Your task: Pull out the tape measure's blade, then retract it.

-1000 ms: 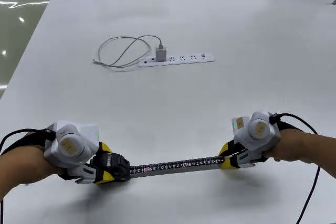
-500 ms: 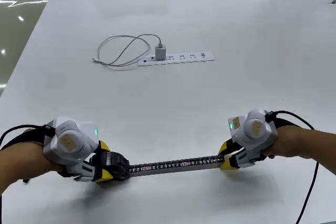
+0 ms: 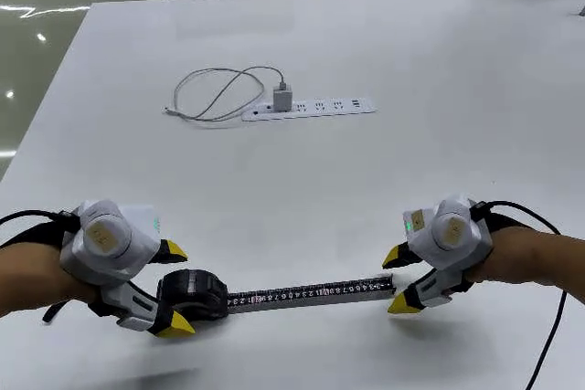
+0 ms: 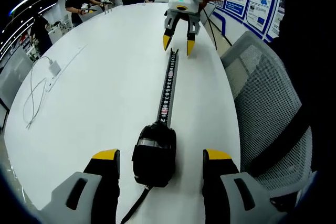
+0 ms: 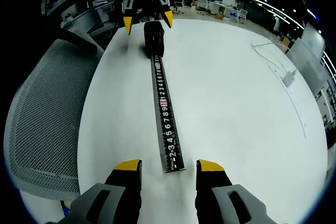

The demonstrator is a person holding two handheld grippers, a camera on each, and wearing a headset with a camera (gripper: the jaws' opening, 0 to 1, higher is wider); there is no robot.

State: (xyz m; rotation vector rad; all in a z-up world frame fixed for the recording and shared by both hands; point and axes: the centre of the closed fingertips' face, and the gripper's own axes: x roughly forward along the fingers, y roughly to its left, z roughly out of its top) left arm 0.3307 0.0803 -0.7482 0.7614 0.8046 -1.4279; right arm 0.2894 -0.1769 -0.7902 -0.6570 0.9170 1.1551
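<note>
In the head view, your left gripper (image 3: pixel 175 288) sits at the lower left, jaws spread around the tape measure (image 3: pixel 194 293), which lies on the white table (image 3: pixel 411 89). The blade (image 3: pixel 306 294) runs right along the bottom of the frame to your right gripper (image 3: pixel 395 280), whose jaws are parted either side of its tip. A power strip (image 3: pixel 311 106) lies upper centre.

In the left gripper view, the tape measure (image 4: pixel 154 153) sits low centre, clear of both spread jaws.

In the right gripper view, the blade (image 5: pixel 164 114) ends just above the parted jaws, untouched.
</note>
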